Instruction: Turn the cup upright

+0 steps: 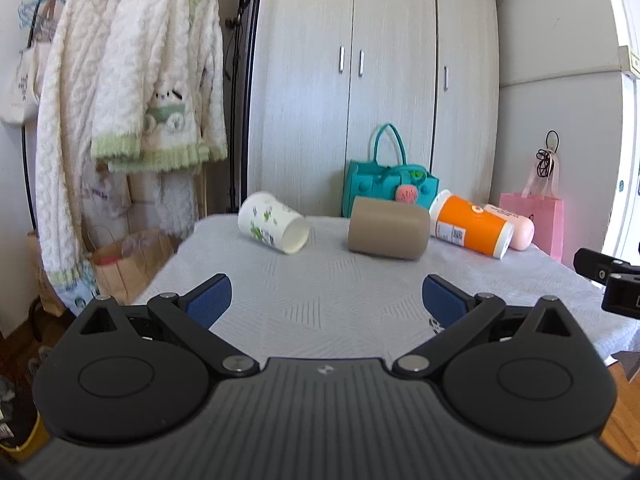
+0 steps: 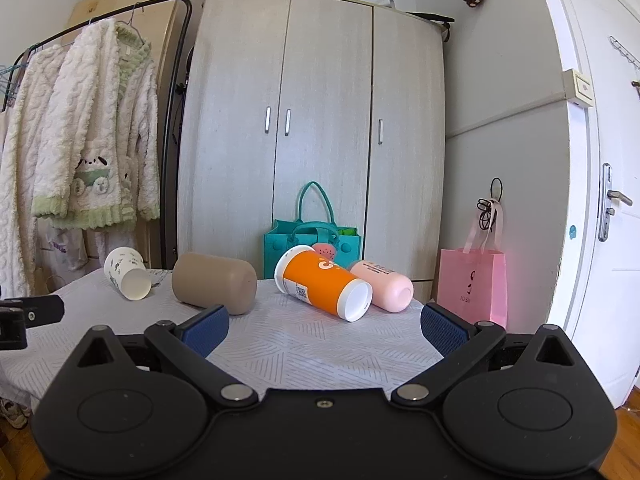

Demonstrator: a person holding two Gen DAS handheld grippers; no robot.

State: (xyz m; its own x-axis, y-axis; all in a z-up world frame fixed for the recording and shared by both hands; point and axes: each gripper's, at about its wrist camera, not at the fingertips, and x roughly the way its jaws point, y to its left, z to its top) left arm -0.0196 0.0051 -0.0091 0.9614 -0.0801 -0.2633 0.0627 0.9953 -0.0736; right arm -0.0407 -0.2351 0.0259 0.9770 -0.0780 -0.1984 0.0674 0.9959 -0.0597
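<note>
Several cups lie on their sides on the grey-clothed table: a white floral paper cup, a tan cup, an orange cup and a pink cup. My left gripper is open and empty over the table's near part, short of the white and tan cups. My right gripper is open and empty, short of the orange cup. Each gripper's black edge shows in the other's view, the right one and the left one.
A teal handbag stands behind the cups against a grey wardrobe. A pink gift bag stands on the right by a white door. A clothes rack with fluffy robes stands to the left, paper bags below it.
</note>
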